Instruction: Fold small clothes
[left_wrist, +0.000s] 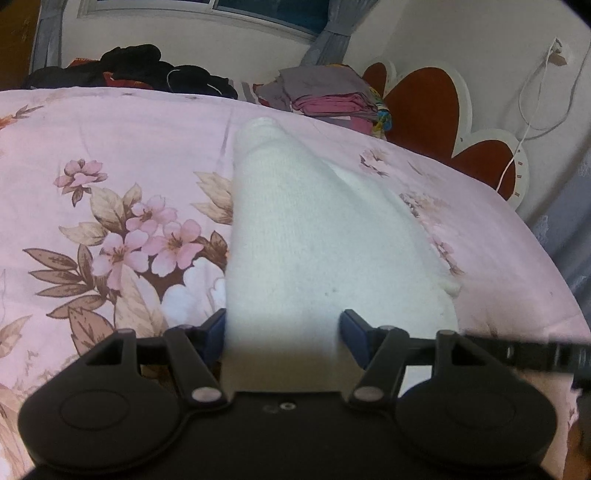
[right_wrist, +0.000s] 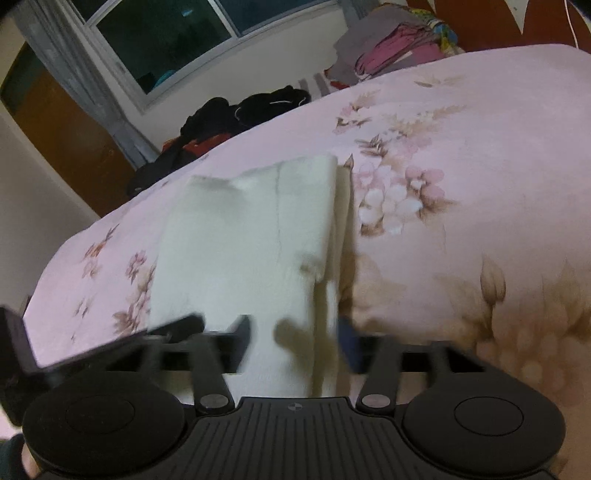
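A small white knit garment (left_wrist: 295, 229) lies on a pink floral bedspread (left_wrist: 110, 147). In the left wrist view its near end fills the gap between my left gripper's (left_wrist: 282, 332) blue fingers (left_wrist: 214, 334), which stand wide apart on either side of it. In the right wrist view the white garment (right_wrist: 251, 236) lies partly folded, with one edge lifted. My right gripper (right_wrist: 295, 339) is blurred, its fingers apart around the cloth's near end. The left gripper's black body (right_wrist: 110, 343) shows at the lower left there.
A stack of folded grey and pink clothes (left_wrist: 328, 96) and a heap of black clothes (left_wrist: 147, 70) lie at the bed's far edge. A red and white headboard (left_wrist: 443, 110) stands at the right. A window (right_wrist: 177, 40) is behind.
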